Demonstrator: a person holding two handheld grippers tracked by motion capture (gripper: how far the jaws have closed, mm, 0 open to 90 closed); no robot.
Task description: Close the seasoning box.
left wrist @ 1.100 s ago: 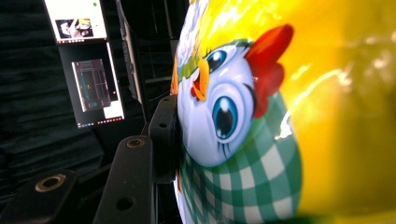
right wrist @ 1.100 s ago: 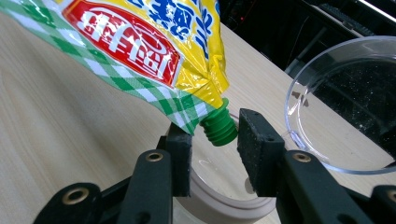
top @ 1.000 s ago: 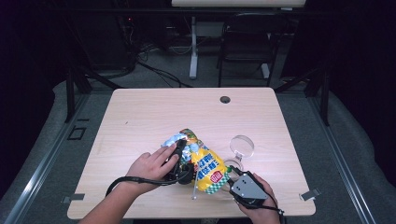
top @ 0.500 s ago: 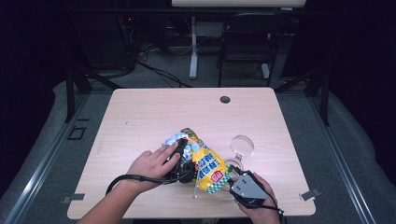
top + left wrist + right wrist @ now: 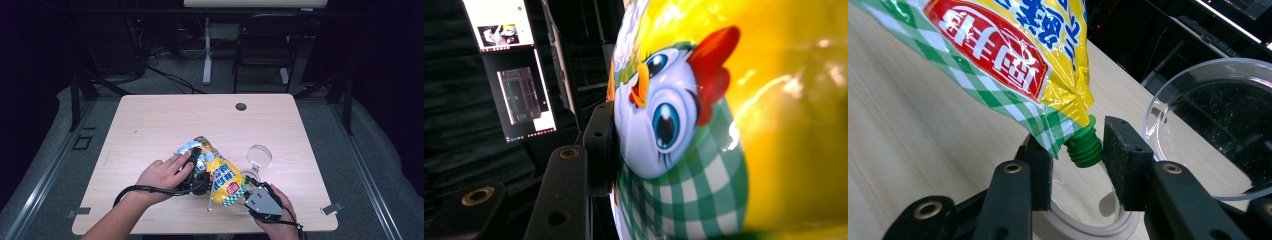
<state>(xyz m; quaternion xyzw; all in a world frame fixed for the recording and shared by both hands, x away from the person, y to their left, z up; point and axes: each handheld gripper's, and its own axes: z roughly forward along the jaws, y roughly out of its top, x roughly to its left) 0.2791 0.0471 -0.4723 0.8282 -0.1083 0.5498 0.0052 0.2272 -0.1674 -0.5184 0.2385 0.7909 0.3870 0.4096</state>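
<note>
Pouch (image 5: pixel 222 172) of yellow and green-checked foil, printed with a cartoon chicken, sat near the front edge of the counter (image 5: pixel 150 120), tilted with its spout end low toward the person. At the left, the left tongs (image 5: pixel 196 172) were clamped on the pouch's body, one black pad (image 5: pixel 600 145) pressing flat against the chicken print. Moving right, the green screw cap (image 5: pixel 1084 145) at the pouch's lower corner hung between the jaws of the right tongs (image 5: pixel 1079 150); a gap showed beside the cap on each side, so those jaws stood open around it rather than gripping. A clear glass bowl (image 5: pixel 259 156) stood just beyond, on the right. The likely risk was a slip: the cap was small and tapered, so the pads could close off-centre and skid off it. Squeezing the soft pouch harder at the left could also force contents out once the cap loosened, missing the bowl and spilling on the counter.
</note>
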